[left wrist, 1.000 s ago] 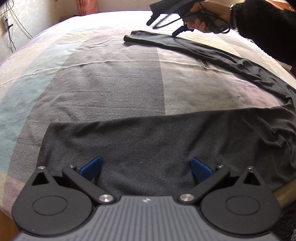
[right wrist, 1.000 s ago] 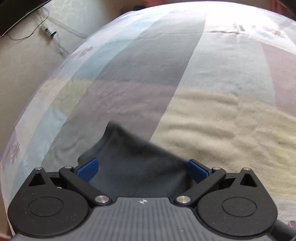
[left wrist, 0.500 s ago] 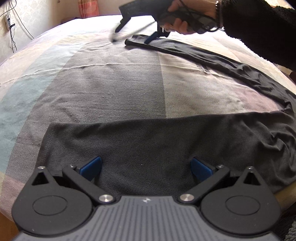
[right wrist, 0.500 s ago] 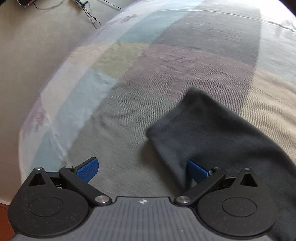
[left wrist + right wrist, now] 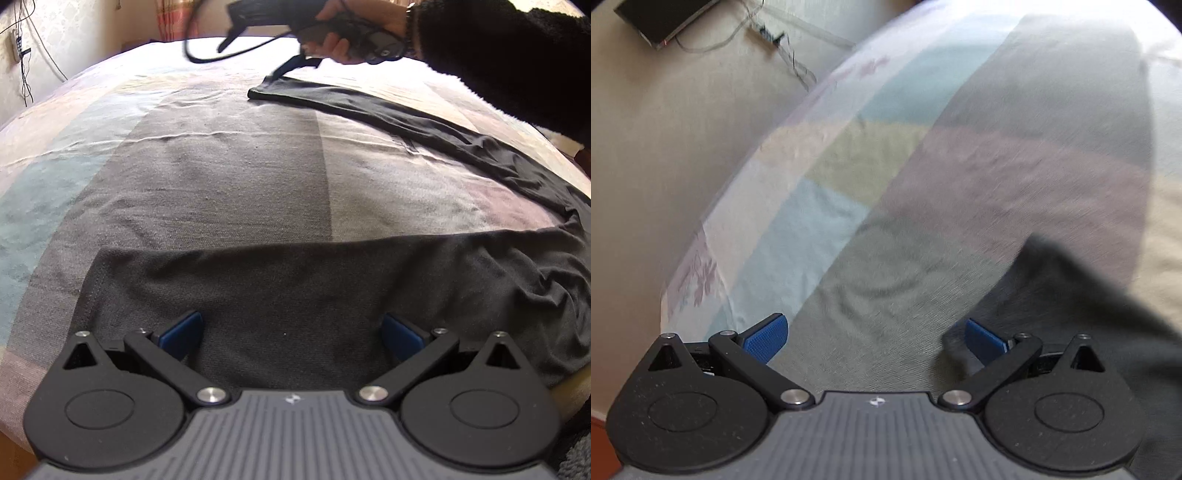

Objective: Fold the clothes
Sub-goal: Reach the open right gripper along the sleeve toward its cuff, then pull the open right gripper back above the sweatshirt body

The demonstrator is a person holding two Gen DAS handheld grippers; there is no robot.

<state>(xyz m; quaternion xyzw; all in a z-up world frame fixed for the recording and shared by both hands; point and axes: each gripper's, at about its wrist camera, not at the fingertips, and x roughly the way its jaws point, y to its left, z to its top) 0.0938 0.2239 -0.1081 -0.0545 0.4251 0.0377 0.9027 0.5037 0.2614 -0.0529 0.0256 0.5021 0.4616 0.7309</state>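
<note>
Spread fingers over dark trousers

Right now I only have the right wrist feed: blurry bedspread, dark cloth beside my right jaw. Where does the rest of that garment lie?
Observer: The dark garment spreads wide along the near edge of the bedspread, right under the left gripper.
Operator: Left jaws on it?
Observer: No. They stand open above the cloth and grip nothing.
Operator: And the piece near me?
Observer: It is a long narrow strip lying flat, running from the bunched right side out to the far side. The right gripper hangs over its end. Whether the lower finger touches the cloth, I cannot tell.
</note>
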